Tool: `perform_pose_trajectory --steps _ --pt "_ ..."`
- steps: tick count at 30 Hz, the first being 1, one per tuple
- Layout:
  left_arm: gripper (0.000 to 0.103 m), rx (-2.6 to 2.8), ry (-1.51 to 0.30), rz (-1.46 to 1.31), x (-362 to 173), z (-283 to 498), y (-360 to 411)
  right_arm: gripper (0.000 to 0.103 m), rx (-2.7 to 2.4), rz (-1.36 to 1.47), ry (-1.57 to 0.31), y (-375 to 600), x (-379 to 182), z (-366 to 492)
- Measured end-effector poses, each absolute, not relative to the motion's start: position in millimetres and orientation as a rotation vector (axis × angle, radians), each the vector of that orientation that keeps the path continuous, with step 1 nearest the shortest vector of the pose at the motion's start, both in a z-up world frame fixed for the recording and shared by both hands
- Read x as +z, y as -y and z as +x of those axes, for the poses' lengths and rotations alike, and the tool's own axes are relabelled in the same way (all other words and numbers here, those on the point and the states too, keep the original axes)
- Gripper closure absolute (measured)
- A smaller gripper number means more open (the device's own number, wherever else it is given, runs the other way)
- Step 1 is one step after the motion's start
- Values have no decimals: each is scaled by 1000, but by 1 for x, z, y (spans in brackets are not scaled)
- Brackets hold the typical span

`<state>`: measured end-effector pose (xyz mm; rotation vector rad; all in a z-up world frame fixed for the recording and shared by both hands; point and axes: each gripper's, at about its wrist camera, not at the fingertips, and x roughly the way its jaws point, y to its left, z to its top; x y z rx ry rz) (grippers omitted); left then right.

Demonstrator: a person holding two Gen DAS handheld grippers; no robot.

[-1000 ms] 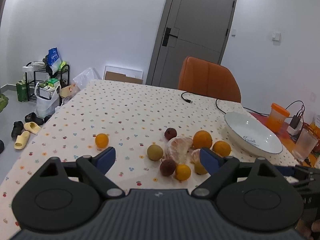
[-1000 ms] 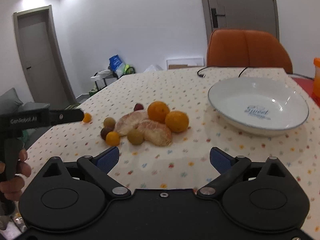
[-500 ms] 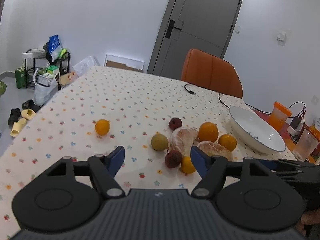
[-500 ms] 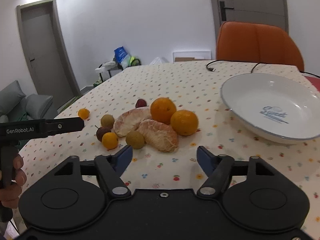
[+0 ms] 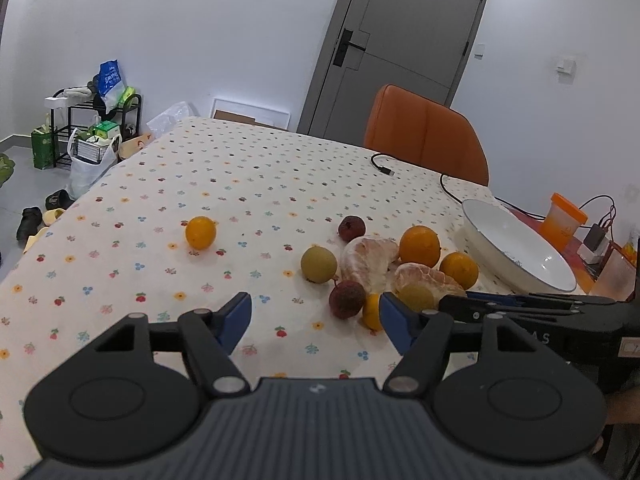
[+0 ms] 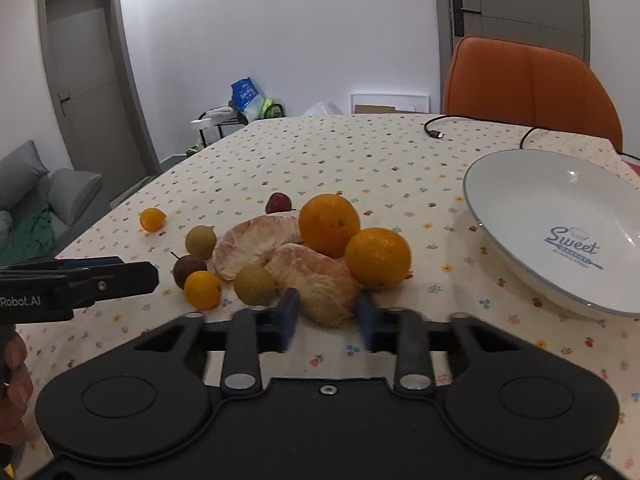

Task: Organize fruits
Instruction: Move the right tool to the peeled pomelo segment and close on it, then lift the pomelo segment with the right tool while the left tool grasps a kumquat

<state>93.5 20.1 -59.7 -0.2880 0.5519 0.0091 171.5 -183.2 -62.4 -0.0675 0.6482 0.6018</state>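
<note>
A pile of fruit lies on the flowered tablecloth: two big oranges (image 6: 329, 224), two peeled pomelo segments (image 6: 256, 248), two yellow-green round fruits (image 6: 255, 285), two dark red lychees (image 6: 189, 270) and a small orange (image 6: 203, 289). Another small orange (image 5: 200, 233) sits apart to the left. My right gripper (image 6: 326, 312) is shut on the near end of the closer pomelo segment (image 6: 316, 276). My left gripper (image 5: 316, 312) stands open just short of the pile, nothing between its fingers; a lychee (image 5: 346, 298) lies beyond its right finger.
A white plate (image 6: 520, 200) marked "Sweet" stands right of the pile with nothing in it. A black cable (image 5: 404, 168) lies at the far side near an orange chair (image 5: 424, 136). An orange cup (image 5: 565, 220) and a charger sit past the plate.
My right gripper came in toward the pile and its jaws closed around the nearer pomelo segment. The left gripper's jaws narrowed somewhat, and the pile now sits closer in its view.
</note>
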Motion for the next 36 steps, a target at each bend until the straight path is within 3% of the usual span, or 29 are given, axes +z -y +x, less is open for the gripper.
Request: perform_pose_trajectory --steps 5,13,15,17,19,30,36 --pt "34 -2 -550 -288 -59 93 -18 92 619 -29 -654 193 -63 168" --pt "34 -15 -553 -269 -60 96 -9 95 659 -11 -667 198 -59 149" --pt "34 -24 -551 -267 -60 97 -7 90 672 -5 -674 198 -57 147" --pt "34 -35 -548 -265 -60 98 -5 73 666 -18 -659 198 -56 148" --pt "34 -42 -548 -261 -60 100 -3 69 642 -42 -644 196 -56 149" --pt "41 -36 -560 -264 -63 109 -4 68 673 -54 -645 181 -64 164" --pt "48 -46 -572 -261 -63 113 7 79 690 22 -670 199 -64 168"
